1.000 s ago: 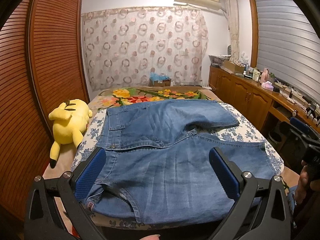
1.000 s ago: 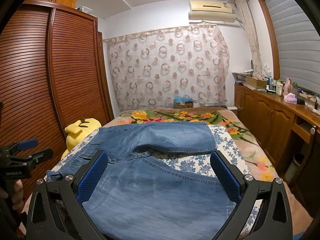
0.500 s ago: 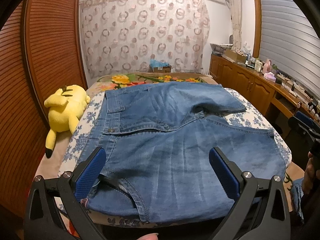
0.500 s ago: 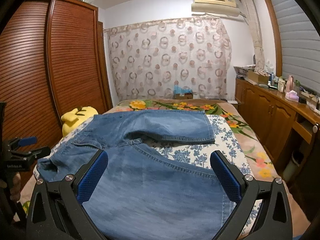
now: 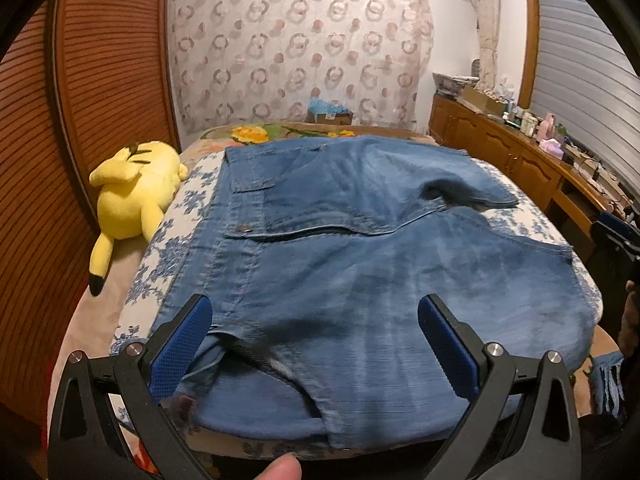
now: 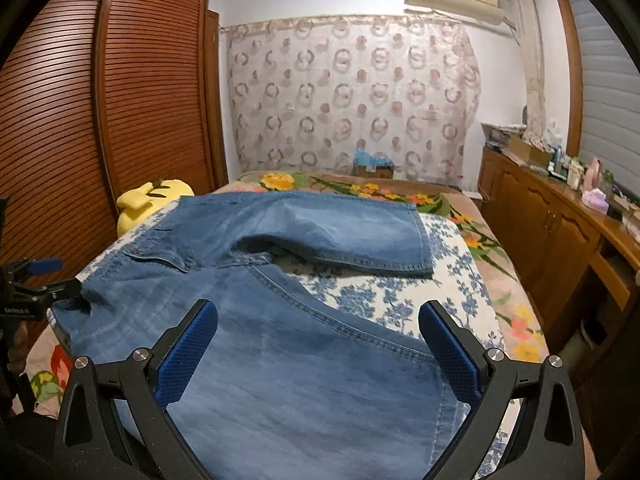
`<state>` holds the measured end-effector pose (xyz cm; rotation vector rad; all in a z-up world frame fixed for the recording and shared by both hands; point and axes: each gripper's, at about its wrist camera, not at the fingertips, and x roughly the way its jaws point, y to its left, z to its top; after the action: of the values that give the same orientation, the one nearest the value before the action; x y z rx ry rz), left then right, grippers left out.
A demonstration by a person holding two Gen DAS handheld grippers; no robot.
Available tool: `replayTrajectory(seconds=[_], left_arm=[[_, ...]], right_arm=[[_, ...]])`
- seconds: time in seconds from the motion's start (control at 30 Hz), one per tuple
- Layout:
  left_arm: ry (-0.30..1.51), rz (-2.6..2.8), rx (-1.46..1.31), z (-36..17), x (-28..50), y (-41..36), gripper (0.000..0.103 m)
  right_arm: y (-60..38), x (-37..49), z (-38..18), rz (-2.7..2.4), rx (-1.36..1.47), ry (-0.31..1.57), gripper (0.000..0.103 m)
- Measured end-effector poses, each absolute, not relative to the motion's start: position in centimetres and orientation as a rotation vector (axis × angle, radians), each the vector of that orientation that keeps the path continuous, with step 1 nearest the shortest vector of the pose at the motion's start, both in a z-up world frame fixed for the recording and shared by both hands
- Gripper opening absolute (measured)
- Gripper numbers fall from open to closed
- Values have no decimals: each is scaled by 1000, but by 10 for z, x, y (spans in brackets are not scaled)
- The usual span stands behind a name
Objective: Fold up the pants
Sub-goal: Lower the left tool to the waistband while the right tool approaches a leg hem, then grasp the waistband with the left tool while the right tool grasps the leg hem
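Left wrist view shows the left gripper (image 5: 314, 336) with its fingers spread wide and holding nothing, poised just above the near waistband corner of the jeans (image 5: 360, 264), which lie spread flat on the bed (image 5: 160, 240) ahead of it. The right gripper (image 6: 318, 340) is likewise spread apart and empty over the near leg, the far leg lying ahead. This looks like the approach before the first fold; next, each gripper likely must drop to the near edge and pinch the denim. Compared with a second ago, both cameras sit closer and lower over the jeans, and the yellow plush toy (image 5: 132, 196) left of the left gripper looms larger.
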<state>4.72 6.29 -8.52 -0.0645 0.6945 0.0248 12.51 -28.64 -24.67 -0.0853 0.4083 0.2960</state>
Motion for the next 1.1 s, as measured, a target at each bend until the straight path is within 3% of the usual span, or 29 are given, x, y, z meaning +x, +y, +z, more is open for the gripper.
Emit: replayTrajectory(seconds=[0.23, 0.5, 0.57, 0.67, 1.0, 1.1], left_arm=[[732, 43, -59, -102, 63, 94, 103], [778, 52, -84, -112, 93, 135, 76], [796, 58, -88, -117, 101, 142, 64], [833, 44, -76, -128, 110, 144, 53], [901, 23, -45, -144, 108, 139, 50], [895, 14, -35, -143, 105, 139, 41]], right_arm=[[-300, 139, -248, 256, -69, 451, 96], [-299, 142, -257, 217, -42, 504, 96], [-300, 140, -259, 208, -38, 520, 96], [-301, 136, -260, 203, -24, 537, 96], [-311, 127, -259, 189, 5, 567, 96], [-310, 124, -260, 191, 14, 575, 96]])
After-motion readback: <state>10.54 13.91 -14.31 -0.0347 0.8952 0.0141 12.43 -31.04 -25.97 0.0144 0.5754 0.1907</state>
